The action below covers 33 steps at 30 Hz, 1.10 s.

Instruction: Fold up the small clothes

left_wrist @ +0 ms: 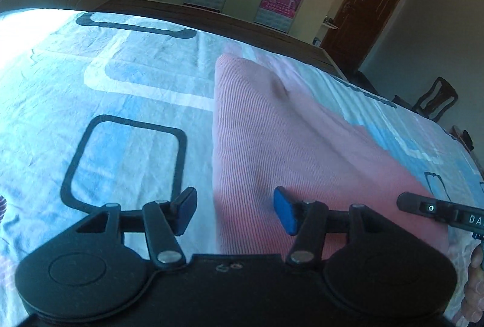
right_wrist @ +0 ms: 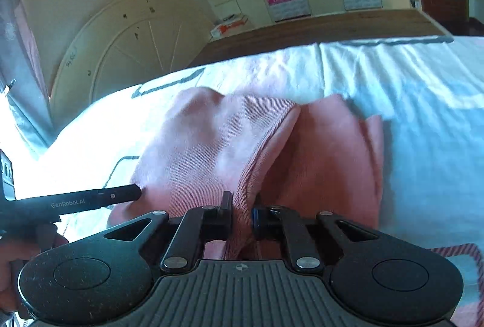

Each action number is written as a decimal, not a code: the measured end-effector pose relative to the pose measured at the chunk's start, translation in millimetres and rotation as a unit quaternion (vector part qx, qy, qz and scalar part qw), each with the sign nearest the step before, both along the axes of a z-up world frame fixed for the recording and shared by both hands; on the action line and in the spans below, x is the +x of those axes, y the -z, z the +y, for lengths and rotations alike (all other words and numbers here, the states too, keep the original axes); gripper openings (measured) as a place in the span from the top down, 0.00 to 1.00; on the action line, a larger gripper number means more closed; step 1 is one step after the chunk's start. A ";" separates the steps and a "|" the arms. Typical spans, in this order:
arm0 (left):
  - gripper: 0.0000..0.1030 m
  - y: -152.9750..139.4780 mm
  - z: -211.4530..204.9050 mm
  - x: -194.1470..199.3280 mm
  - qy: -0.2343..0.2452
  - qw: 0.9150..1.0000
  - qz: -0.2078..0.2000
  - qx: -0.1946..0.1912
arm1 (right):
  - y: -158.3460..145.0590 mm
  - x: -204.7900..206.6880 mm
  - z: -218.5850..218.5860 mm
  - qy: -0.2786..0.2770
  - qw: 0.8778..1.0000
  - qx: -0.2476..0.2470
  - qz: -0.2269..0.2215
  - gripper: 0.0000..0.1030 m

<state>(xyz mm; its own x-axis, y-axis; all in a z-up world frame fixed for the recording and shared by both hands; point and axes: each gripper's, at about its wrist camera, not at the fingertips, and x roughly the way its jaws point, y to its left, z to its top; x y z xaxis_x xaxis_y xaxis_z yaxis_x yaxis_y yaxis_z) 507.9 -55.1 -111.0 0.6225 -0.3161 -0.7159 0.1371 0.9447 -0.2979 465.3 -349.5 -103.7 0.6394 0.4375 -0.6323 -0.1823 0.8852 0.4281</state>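
Pink ribbed garment (right_wrist: 211, 145) lying on the bed sheet (left_wrist: 121, 85), partly folded, one ribbed edge lifted. Right gripper (right_wrist: 243, 213) pressed together on that edge, pinching only a thin strip of cloth. Left gripper (left_wrist: 234, 213) spread wide just above the garment's left border, holding nothing. Possible trouble: thin hem slipping out during a pull, or the whole piece dragging and bunching, since no second grip anchors it. Crooked fold likely then.
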 end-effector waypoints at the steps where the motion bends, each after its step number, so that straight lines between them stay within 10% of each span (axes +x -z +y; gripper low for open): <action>1: 0.45 -0.9 -6.1 0.1 0.013 1.000 -0.001 -0.005 | -5.2 -6.9 -8.6 0.007 1.000 -0.006 -0.008 0.89; 9: 0.35 12.1 -48.8 10.9 0.061 0.998 0.016 0.024 | 35.9 -19.9 -49.8 0.048 0.997 0.002 0.058 0.89; 13: 0.48 -0.8 -36.9 15.5 0.072 0.997 -0.002 0.013 | 25.4 -19.1 -64.4 0.071 0.997 0.024 0.028 0.76; 21: 0.44 14.8 -26.7 42.9 0.049 0.999 0.022 -0.008 | 40.2 42.4 -76.6 0.090 0.994 0.043 0.048 0.75; 27: 0.45 29.9 -17.9 44.8 0.034 0.997 0.042 -0.056 | 33.7 27.2 -73.3 0.091 0.995 0.003 0.029 0.93; 33: 0.43 30.9 -37.3 50.4 0.049 0.998 0.034 0.012 | 43.5 9.7 -77.3 0.111 0.993 -0.011 0.034 0.94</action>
<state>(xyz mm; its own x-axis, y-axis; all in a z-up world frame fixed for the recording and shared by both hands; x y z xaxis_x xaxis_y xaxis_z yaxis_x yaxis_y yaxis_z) 558.4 -92.5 -141.9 0.5395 -0.3561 -0.7630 0.2105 0.9344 -0.2873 474.9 -426.8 -147.2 0.6735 0.2769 -0.6854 0.0470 0.9093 0.4136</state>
